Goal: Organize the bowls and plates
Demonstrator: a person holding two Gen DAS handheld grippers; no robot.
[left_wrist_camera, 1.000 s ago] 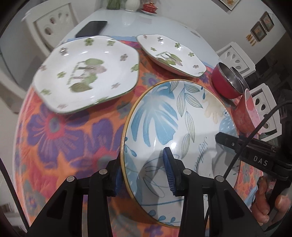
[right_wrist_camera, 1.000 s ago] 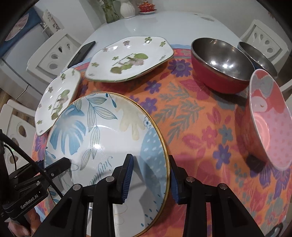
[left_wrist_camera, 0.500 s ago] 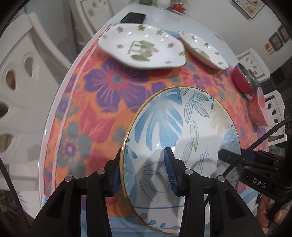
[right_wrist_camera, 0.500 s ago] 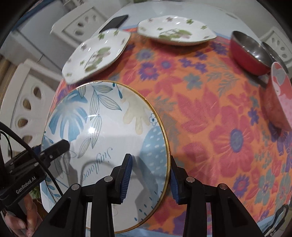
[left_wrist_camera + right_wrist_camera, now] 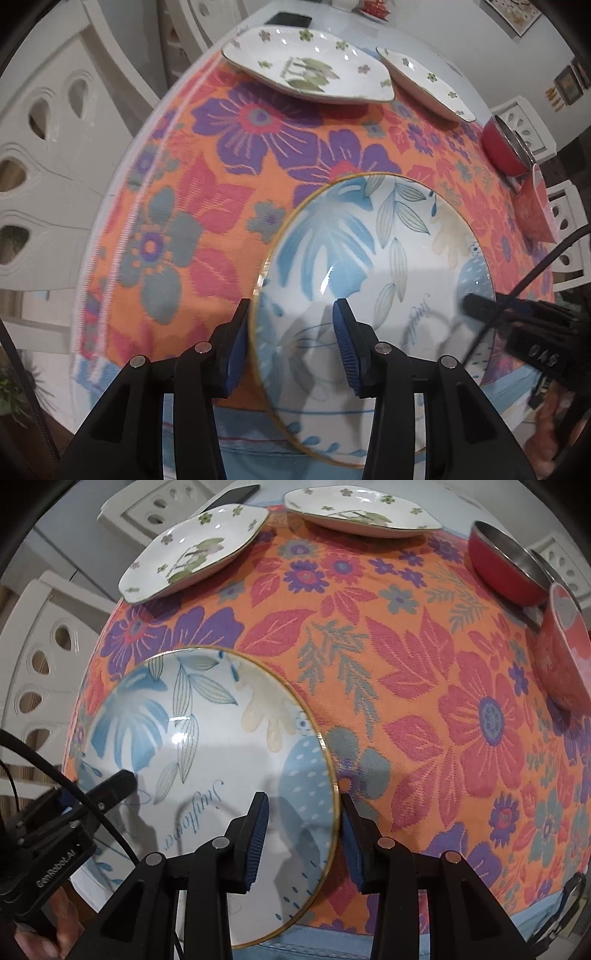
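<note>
Mostly unsorted: blue leaf plate (image 5: pixel 373 266) at the near edge of the floral cloth (image 5: pixel 424 672), rim between both tools' pads; left gripper (image 5: pixel 290 343) opening, right gripper (image 5: pixel 304 834) apparently loose too; green-flower plates (image 5: pixel 192 550), red bowl (image 5: pixel 506 568), pink bowl (image 5: pixel 565 657) unstacked on its far and right sides

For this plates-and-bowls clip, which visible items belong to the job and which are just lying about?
Job: blue leaf plate, two green-flowered plates, red steel bowl, pink bowl.
Lying about: black phone, red ornament, white chairs.
</note>
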